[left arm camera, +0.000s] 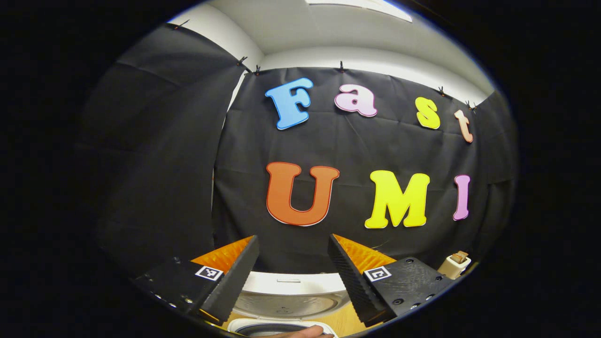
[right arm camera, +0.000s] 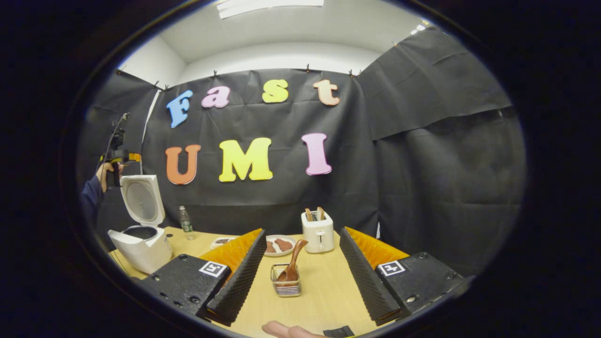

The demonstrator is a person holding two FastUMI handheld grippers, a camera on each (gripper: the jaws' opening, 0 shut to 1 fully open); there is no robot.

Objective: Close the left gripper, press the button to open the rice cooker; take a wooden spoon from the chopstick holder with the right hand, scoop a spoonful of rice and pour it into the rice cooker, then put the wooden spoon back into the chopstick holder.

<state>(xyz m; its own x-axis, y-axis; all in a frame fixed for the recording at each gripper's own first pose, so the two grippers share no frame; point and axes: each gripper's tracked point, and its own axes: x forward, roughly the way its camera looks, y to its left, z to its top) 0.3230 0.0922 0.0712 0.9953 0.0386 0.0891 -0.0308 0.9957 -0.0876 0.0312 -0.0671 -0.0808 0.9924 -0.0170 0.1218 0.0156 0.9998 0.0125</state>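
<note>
Dead ahead of the wide-open, empty right tool (right arm camera: 300,277), wooden spoon (right arm camera: 293,263) leans in its chopstick holder (right arm camera: 286,281); a skewed grab could tip that light basket

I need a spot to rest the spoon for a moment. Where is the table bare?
Bare wood lies in front of the chopstick holder, and to its right below the toaster. It is crowded behind: the plate sits beside the toaster, and the open rice cooker and bottle fill the left.
</note>
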